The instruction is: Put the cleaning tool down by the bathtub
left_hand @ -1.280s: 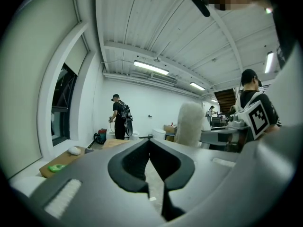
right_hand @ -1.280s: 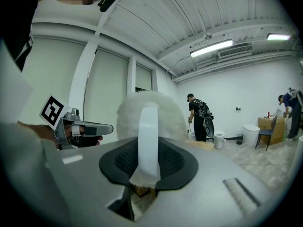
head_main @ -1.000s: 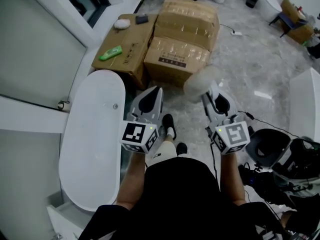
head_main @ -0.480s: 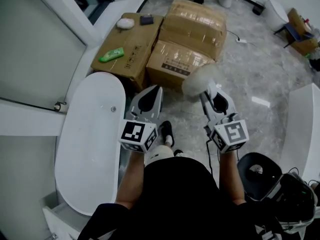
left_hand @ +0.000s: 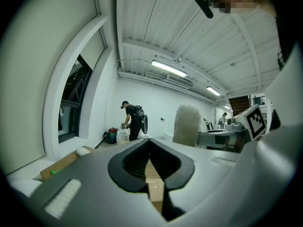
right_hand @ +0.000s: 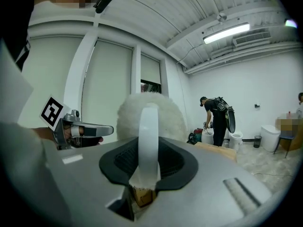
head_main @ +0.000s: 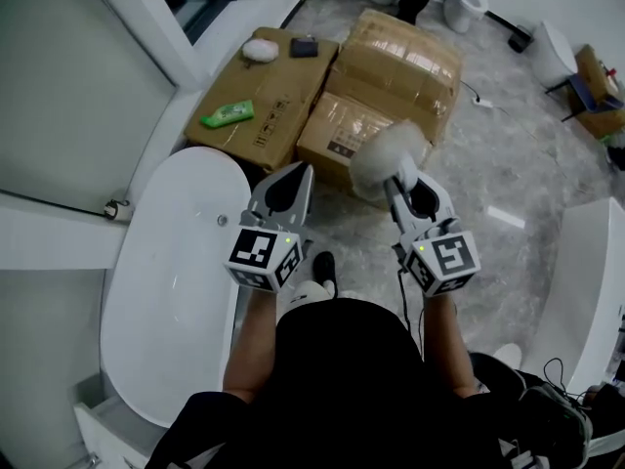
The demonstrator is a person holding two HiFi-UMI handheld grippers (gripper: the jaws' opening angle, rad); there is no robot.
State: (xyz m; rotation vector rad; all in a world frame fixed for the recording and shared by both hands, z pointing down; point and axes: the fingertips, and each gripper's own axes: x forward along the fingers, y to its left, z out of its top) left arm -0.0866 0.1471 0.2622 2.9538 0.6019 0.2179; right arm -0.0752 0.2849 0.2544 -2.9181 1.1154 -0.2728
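The cleaning tool is a fluffy white duster head [head_main: 389, 154] on a flat white handle [right_hand: 149, 141]. My right gripper [head_main: 396, 178] is shut on that handle, and the head stands up beyond the jaws [right_hand: 151, 112]. It is held over the floor in front of the cardboard boxes. My left gripper [head_main: 303, 169] is beside it, shut and with nothing between the jaws [left_hand: 150, 142]. The white oval bathtub [head_main: 166, 291] lies to the left of and below the left gripper. The left gripper view also shows the duster head [left_hand: 188, 124].
Two cardboard boxes [head_main: 395, 76] [head_main: 264, 101] stand ahead, the left one carrying a green item [head_main: 228, 115], a white lump [head_main: 259, 50] and a dark item [head_main: 304, 47]. A white fixture [head_main: 586, 291] lines the right edge. A person [right_hand: 218, 119] stands far off by a toilet [right_hand: 271, 137].
The view has shifted forward: the boxes and the bathtub have drifted right and down. Both grippers keep the same pose, and the duster stays in the right one.
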